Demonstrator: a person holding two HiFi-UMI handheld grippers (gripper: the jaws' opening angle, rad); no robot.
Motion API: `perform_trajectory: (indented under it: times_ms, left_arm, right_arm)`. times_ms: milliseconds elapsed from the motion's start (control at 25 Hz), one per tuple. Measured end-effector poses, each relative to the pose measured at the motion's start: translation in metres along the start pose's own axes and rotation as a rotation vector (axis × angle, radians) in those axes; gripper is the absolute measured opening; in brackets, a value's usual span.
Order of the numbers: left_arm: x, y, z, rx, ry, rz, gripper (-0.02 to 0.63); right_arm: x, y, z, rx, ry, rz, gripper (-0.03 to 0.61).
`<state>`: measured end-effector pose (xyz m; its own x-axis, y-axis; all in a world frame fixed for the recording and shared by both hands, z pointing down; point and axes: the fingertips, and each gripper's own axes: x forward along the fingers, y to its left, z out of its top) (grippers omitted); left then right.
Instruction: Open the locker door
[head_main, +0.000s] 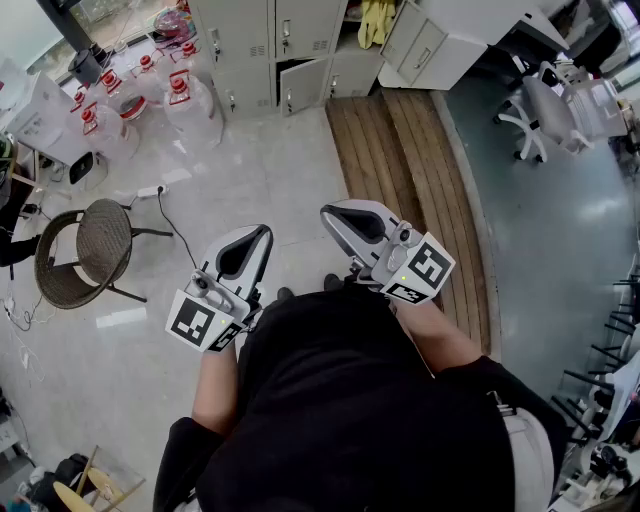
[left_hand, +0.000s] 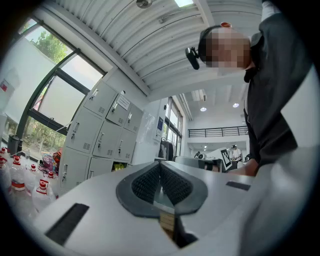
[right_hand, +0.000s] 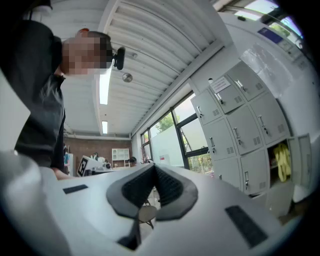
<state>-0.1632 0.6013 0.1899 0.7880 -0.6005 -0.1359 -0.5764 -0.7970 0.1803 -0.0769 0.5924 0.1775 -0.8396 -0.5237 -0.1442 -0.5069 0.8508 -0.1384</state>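
My left gripper (head_main: 260, 235) and right gripper (head_main: 330, 215) keep jaws closed, empty; the lockers (head_main: 250, 60) stand well ahead, nearer my right.

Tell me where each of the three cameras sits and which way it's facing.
Head view: on the person's head, facing steeply down at floor, chair and lockers; shows torso, forearms, left hand-held gripper, right hand-held gripper.
Left gripper view: on the left hand-held gripper, facing along its shut jaws toward lockers and ceiling; shows the torso.
Right gripper view: likewise, shut jaws, toward lockers and windows; shows the torso.
Shared: all three see the lockers.
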Motion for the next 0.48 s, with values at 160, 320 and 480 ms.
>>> perform_trajectory:
  times_ms: [160, 320, 480]
  left_arm:
    - [-0.018, 0.007, 0.004, -0.013, -0.012, -0.035, 0.017]
    - [-0.033, 0.018, 0.0, -0.023, -0.001, -0.061, 0.017]
    - [-0.032, 0.018, 0.003, -0.051, -0.027, -0.118, 0.017]
  right_arm:
    - [0.012, 0.016, -0.008, 0.023, -0.022, -0.035, 0.009]
    - [0.026, 0.026, -0.015, 0.018, -0.01, -0.046, 0.009]
    - [0.034, 0.03, -0.01, -0.005, 0.003, -0.061, 0.011]
